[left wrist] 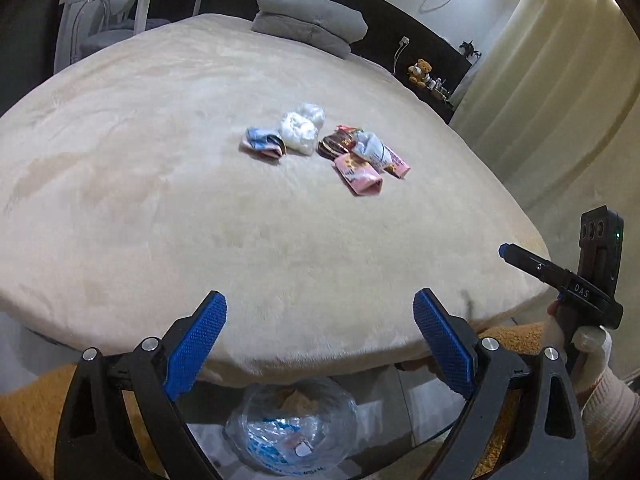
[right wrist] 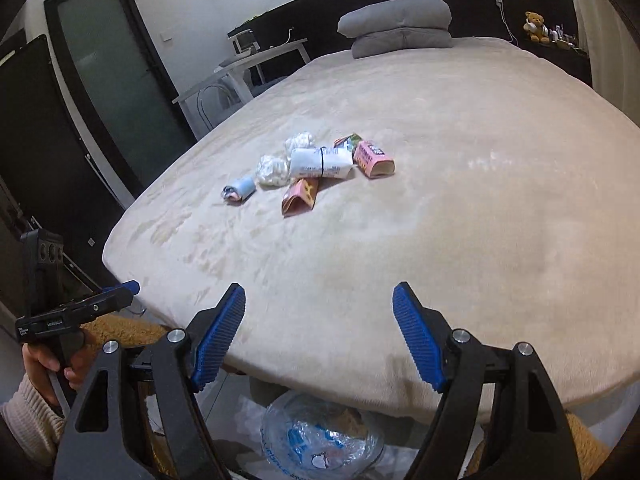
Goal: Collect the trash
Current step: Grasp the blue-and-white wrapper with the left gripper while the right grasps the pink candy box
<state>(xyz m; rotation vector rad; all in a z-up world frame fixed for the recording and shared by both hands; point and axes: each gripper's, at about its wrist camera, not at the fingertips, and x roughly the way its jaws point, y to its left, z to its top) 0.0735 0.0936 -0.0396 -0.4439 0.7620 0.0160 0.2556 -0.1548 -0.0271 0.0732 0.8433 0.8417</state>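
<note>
Below, the bed (left wrist: 160, 208) half hides a plastic bag (left wrist: 292, 432); both claws gape empty.

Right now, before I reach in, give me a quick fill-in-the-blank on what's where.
1. The trash pile lies on the ____.
2. Both the left gripper and right gripper hold ____.
3. The plastic bag sits on the floor ____ the bed's near edge.
4. The grey pillows are stacked at the bed's ____ end.

Missing words: bed; nothing; below; far
</note>
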